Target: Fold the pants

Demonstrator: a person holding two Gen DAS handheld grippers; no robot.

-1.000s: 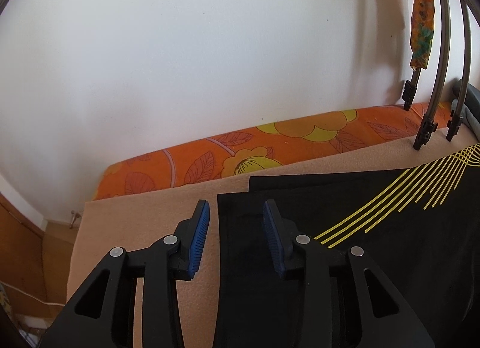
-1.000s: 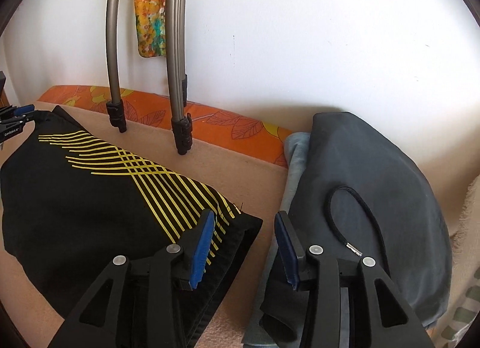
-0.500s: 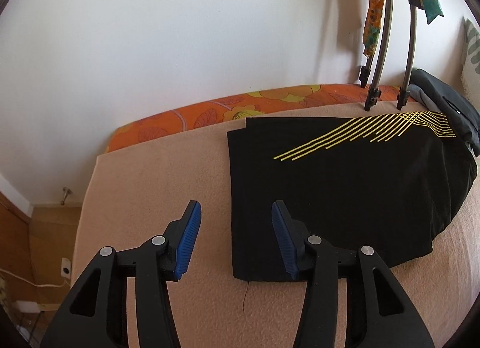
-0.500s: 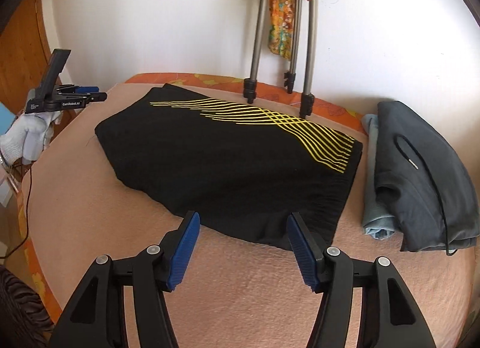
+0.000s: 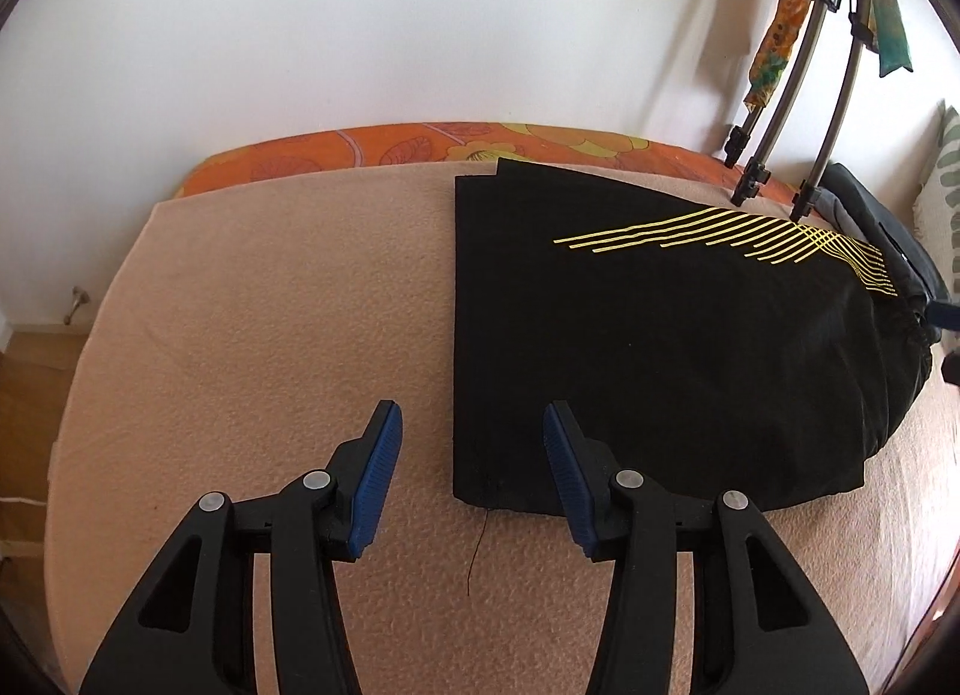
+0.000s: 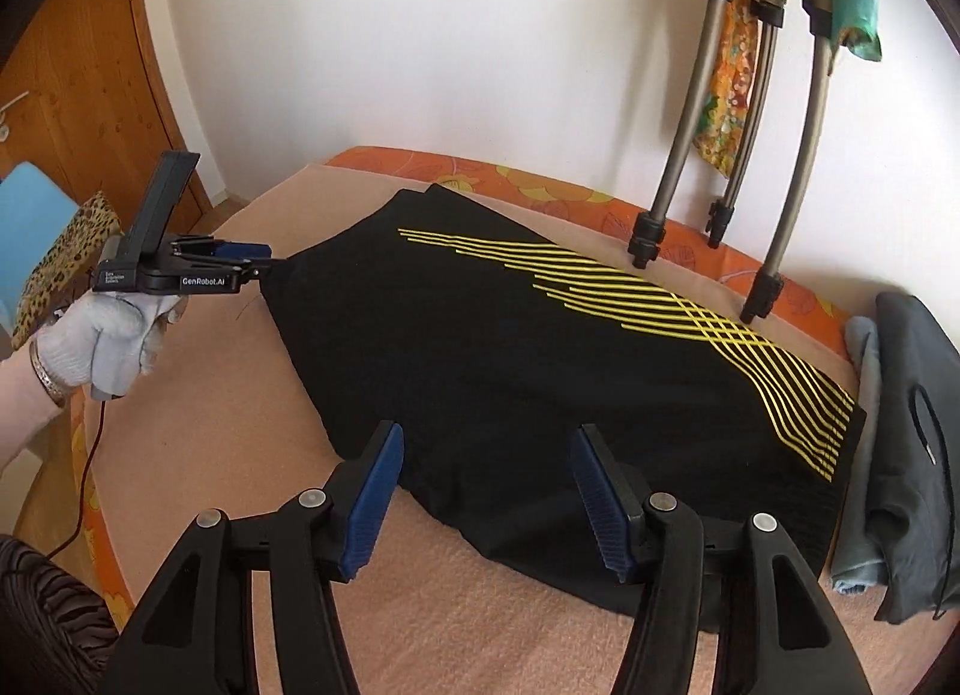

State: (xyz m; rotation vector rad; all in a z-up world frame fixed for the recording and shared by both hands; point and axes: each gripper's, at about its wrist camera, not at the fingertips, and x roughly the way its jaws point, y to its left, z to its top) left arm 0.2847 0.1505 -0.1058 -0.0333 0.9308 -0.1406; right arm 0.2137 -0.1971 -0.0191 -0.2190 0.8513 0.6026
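The black shorts with yellow stripes (image 6: 540, 371) lie flat on the peach blanket (image 5: 270, 335), already doubled leg over leg, so the step in hand looks like taking both ends for a crosswise fold. To do it well, each gripper should pinch through all the layers at an edge, close to a corner, and both should lift and carry together so the leg hems land square on the waistband without dragging the blanket into a ridge. The left gripper (image 5: 471, 455) has its jaws apart with nothing between them. They hover over the near corner of the leg hems, whose left edge runs up between the blue pads while the right pad sits above the cloth. A loose thread (image 5: 477, 551) trails from that corner. In the right wrist view this gripper, held in a gloved hand (image 6: 114, 341), points at the hem end of the shorts. The right gripper (image 6: 486, 485) also stands open and empty, above the near edge of the shorts, well short of the waistband beside the grey folded garment (image 6: 918, 455).
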